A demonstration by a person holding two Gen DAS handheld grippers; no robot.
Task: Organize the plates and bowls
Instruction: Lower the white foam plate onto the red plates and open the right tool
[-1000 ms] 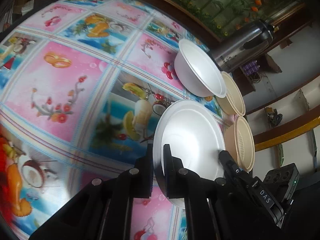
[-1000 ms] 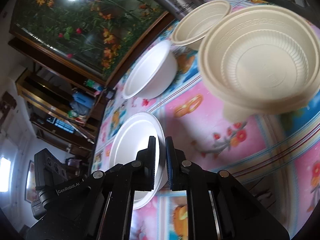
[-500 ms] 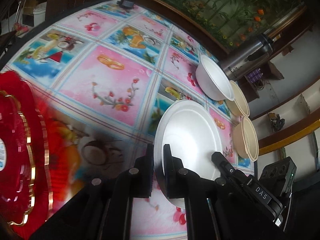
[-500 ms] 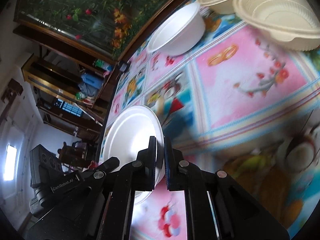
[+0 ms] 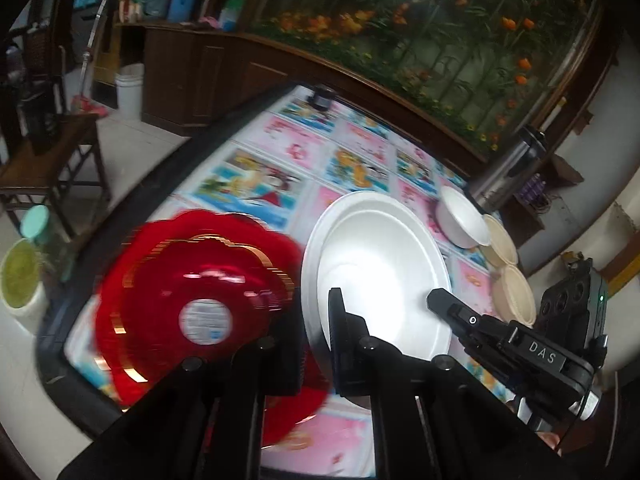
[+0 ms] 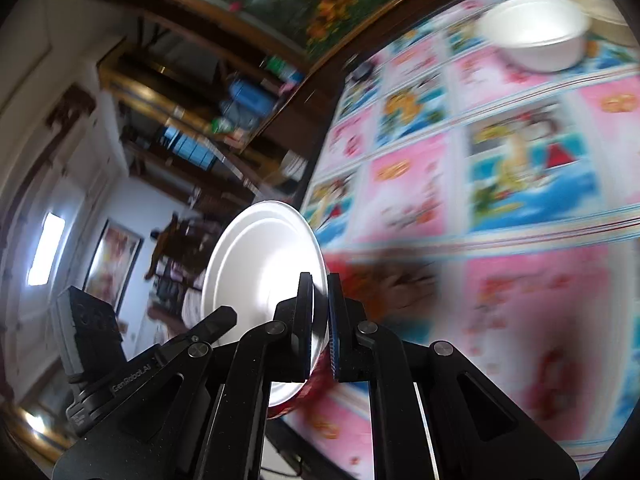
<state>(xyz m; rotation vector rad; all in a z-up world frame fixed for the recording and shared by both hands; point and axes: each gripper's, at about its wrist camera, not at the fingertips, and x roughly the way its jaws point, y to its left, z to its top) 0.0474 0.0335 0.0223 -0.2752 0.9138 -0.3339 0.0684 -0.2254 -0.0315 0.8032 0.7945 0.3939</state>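
Both claws are pinched shut on the same white plate point(image 5: 380, 264), one on each side of its rim: the left gripper point(image 5: 316, 344), at the bottom centre of its own view, nips the plate's near left edge, and the right gripper point(image 6: 319, 320) clamps the near right edge, its black finger point(image 5: 448, 308) reaching in over the rim at lower right of the left view. The plate hangs clear of the table, tilted, its hollow facing the left camera. Just left of it and lower sits a red scalloped plate point(image 5: 192, 304) with a gold trim and a round label, close to the table's near edge point(image 5: 132, 200); that looks to me like where the white one is headed. Further out, at the right of the left view, a white bowl point(image 5: 464, 220) and two cream bowls point(image 5: 514, 292) stand in a row beside a steel flask point(image 5: 508, 176). My worry is the grip itself: the plate looks thin and soft, so if the two hands drift apart or twist against each other it could buckle or tear free. Both views are smeared, too, and a fast set-down could nudge the red plate over the edge.
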